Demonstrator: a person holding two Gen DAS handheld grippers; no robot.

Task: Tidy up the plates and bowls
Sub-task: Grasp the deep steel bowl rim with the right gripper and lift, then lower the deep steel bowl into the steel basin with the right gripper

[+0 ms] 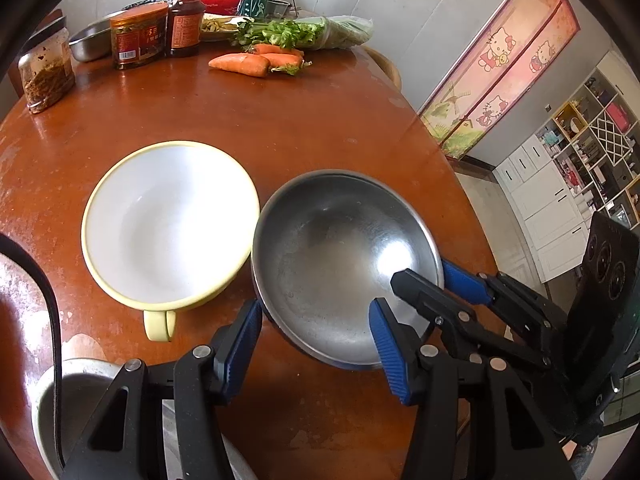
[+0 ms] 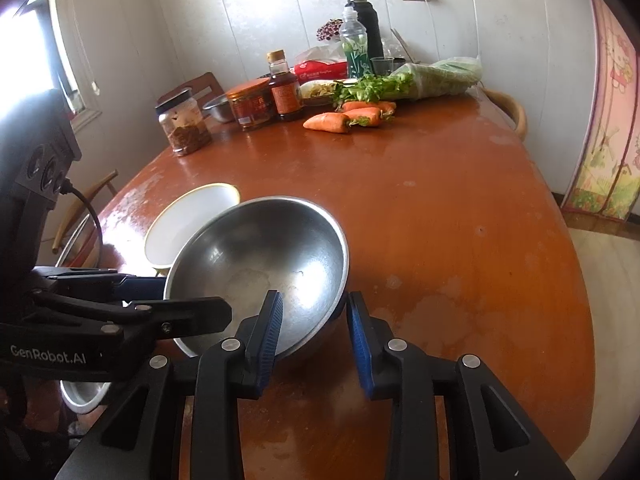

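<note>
Both jaws closed on rim of round stainless-steel bowl (image 1: 340, 264): left gripper (image 1: 316, 336) at near edge, right gripper (image 2: 314, 336) at right edge. Steel bowl empty, tilted, touching empty white yellow-rimmed ceramic bowl (image 1: 168, 224) on brown wooden worktop (image 1: 280, 128). Not yet stacked (stacking apparently pending).

Worn brown table (image 1: 320, 128), white bowl (image 1: 172, 224), 3 carrots (image 1: 256, 62), jars (image 1: 138, 36)
</note>
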